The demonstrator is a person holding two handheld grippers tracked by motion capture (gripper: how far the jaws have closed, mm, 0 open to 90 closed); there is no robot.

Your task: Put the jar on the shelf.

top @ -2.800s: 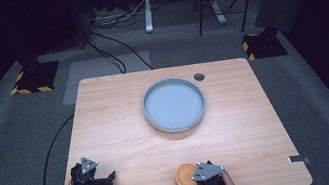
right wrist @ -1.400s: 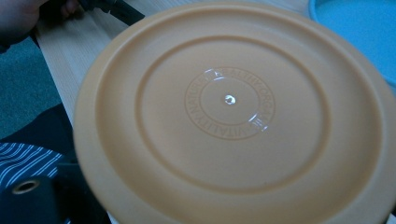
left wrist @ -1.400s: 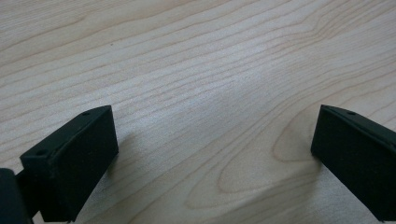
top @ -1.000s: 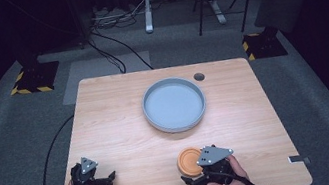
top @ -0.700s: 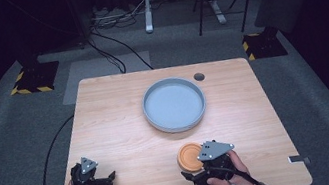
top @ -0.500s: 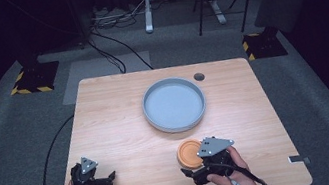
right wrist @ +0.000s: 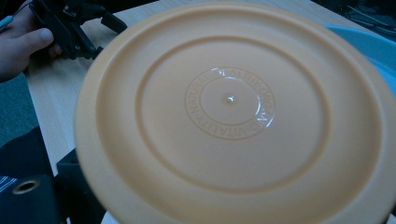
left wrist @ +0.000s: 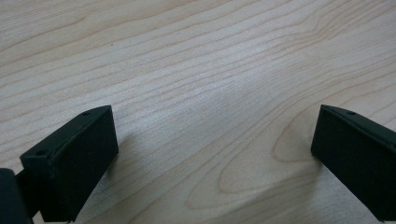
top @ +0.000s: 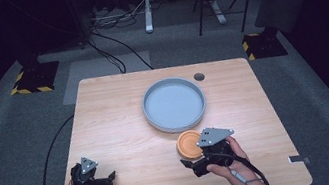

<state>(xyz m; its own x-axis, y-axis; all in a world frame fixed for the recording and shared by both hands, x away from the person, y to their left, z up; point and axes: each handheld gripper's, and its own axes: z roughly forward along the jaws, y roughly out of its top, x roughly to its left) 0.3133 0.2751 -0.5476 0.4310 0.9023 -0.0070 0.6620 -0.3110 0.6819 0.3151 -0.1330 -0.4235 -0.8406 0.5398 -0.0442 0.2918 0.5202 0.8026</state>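
So the right gripper (top: 196, 164) near the front edge of the table (top: 121, 120) is clamped on the rim of a small orange plate (top: 189, 144), holding it roughly flat and lifted a bit off the wood. In the right gripper view the orange plate (right wrist: 233, 116) faces the camera with one black jaw tucked under its lower left edge, which looks like a pinch on the lip so the dish stays level while it's carried. Over at the front left corner the left gripper (top: 103, 179) just sits parked low on the table, jaws spread wide with nothing but bare wood grain between them in its own view, probably waiting its turn and staying out of the way. Further back, around the middle of the table, there's a round blue-grey tray (top: 173, 104), empty, and the plate is now just in front of its near rim; my guess is that's where it's headed. Behind the tray there's a small cable hole (top: 199, 76) near the back edge. Compared with a few seconds ago, the plate has moved away from the front edge toward the tray, while the left gripper hasn't budged.
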